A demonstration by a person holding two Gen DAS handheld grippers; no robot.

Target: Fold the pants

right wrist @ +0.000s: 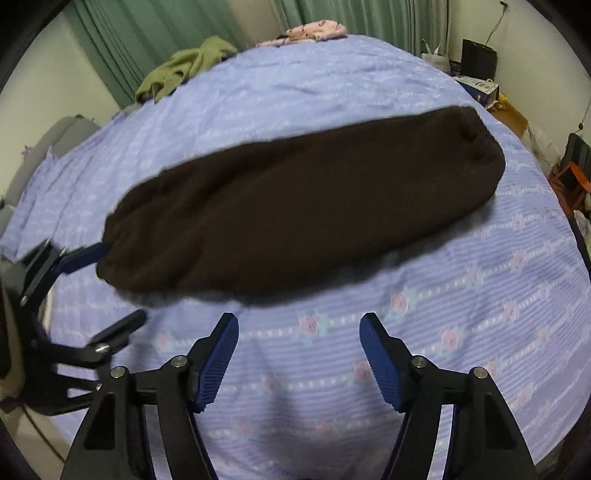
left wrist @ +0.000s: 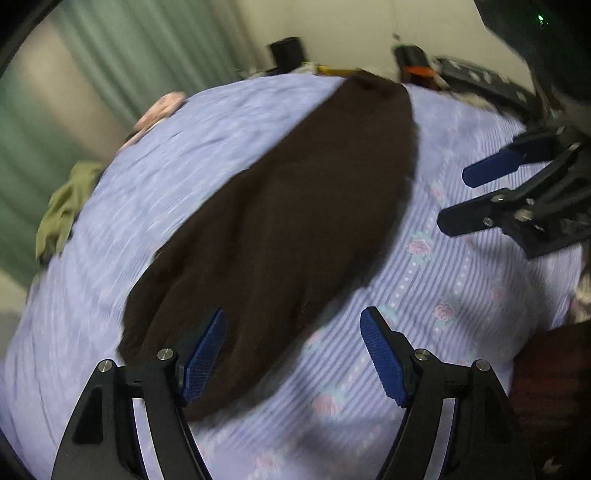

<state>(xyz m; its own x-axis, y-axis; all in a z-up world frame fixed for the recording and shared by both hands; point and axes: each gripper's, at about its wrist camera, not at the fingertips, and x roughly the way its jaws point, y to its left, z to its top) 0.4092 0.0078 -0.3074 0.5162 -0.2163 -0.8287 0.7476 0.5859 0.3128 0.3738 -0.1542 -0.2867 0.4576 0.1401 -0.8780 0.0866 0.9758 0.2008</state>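
Note:
Dark brown pants (left wrist: 280, 221) lie flat as one long strip on the lilac flowered bedspread (left wrist: 461, 295); they also show in the right wrist view (right wrist: 295, 210). My left gripper (left wrist: 293, 336) is open and empty, hovering over the near end of the pants. It also shows at the left of the right wrist view (right wrist: 110, 284), next to the pants' left end. My right gripper (right wrist: 299, 336) is open and empty above bare bedspread (right wrist: 443, 332), just in front of the pants' long edge. It also shows at the right of the left wrist view (left wrist: 454, 199).
An olive green garment (right wrist: 184, 66) and a pink patterned cloth (right wrist: 314, 31) lie at the far edge of the bed by green curtains (right wrist: 122, 44). A black box (right wrist: 478, 57), cartons and a chair (right wrist: 576, 173) stand beside the bed. A dark red cloth (left wrist: 550, 387) sits at lower right.

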